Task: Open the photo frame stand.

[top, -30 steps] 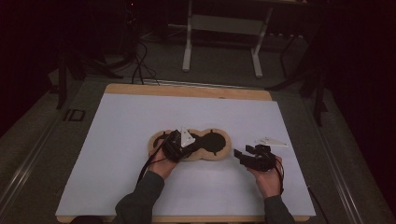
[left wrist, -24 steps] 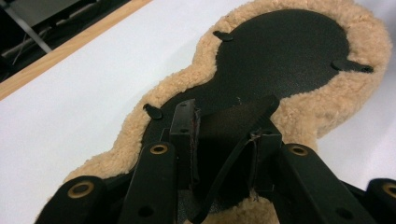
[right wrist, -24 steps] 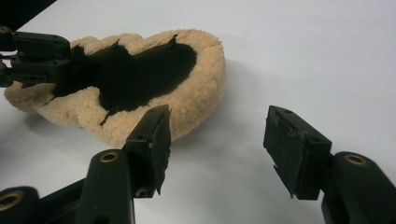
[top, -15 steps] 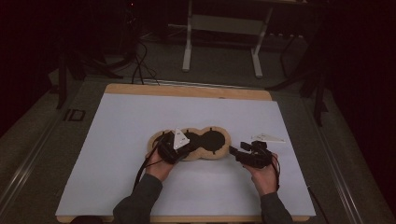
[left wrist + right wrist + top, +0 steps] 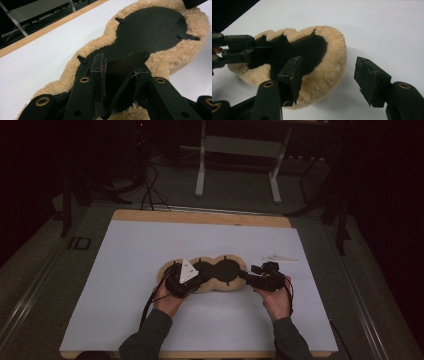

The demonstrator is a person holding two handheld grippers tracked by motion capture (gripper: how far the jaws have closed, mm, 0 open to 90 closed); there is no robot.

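Bench under a white sheet carries a peanut-shaped sheepskin pad, fleece rim around a black backing, lying flat at the middle. Since a second ago the right gripper has slid in from well off the pad's right end to just beside it, which looks like a reach for a second hold; its fingers stand spread, having just widened slightly, with nothing pinched. Left gripper, little moved, has its fingers pinching a raised fold of the black backing at the pad's left lobe

Fleece pad's near end — under tongs
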